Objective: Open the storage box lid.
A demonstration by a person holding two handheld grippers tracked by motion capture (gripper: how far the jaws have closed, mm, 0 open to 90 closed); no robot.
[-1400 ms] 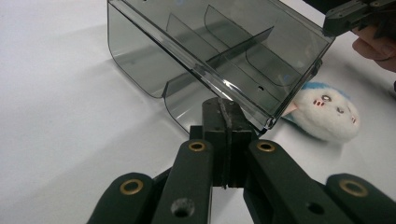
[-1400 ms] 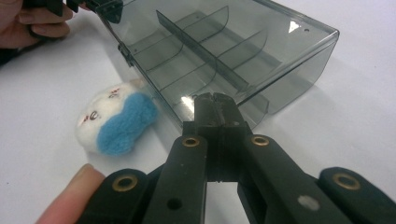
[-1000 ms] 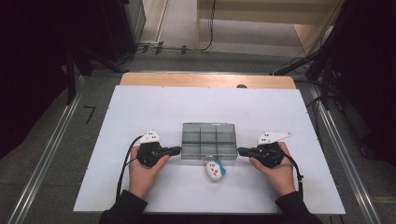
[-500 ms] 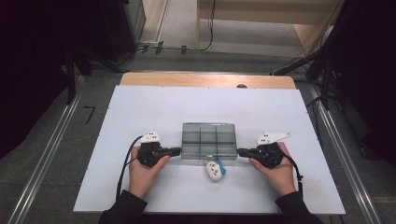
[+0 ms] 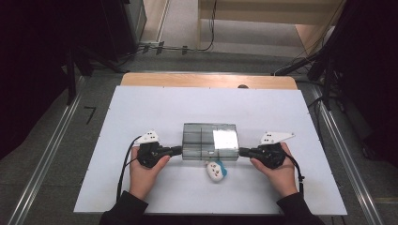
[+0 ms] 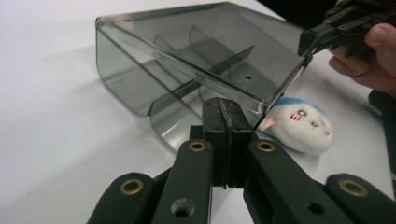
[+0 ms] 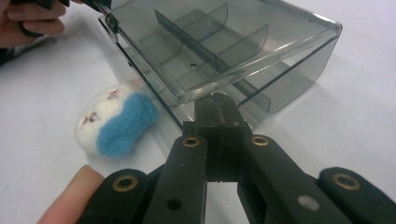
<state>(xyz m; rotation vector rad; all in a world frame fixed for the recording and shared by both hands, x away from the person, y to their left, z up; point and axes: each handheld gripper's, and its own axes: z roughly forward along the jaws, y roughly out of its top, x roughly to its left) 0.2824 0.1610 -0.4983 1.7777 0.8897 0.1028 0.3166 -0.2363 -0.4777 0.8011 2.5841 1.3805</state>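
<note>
Smoky plastic box (image 5: 210,141) between both closed tongs

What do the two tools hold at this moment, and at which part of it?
Both hold the smoky clear divided box. The left tool is shut on the rim of one end wall, the right tool on the rim of the opposite end; the box is tilted.
</note>
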